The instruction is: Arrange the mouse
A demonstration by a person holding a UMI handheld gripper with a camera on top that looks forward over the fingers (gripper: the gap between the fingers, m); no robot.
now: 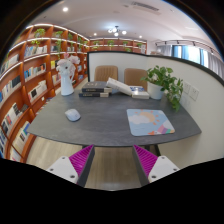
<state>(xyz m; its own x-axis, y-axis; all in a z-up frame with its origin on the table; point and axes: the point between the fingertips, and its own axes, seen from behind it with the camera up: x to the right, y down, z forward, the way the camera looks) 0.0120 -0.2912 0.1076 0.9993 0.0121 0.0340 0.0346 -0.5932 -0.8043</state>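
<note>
A pale grey mouse lies on the left part of a grey table. A light mouse mat with a coloured print lies on the table's right front part, apart from the mouse. My gripper is open and empty, held back from the table's near edge, with its magenta pads spread wide. Nothing stands between the fingers. The mouse and the mat are both well beyond the fingertips.
A stack of books and open papers lie at the table's far side. A white statue stands far left, a potted plant far right. Two chairs stand behind. Bookshelves line the left wall.
</note>
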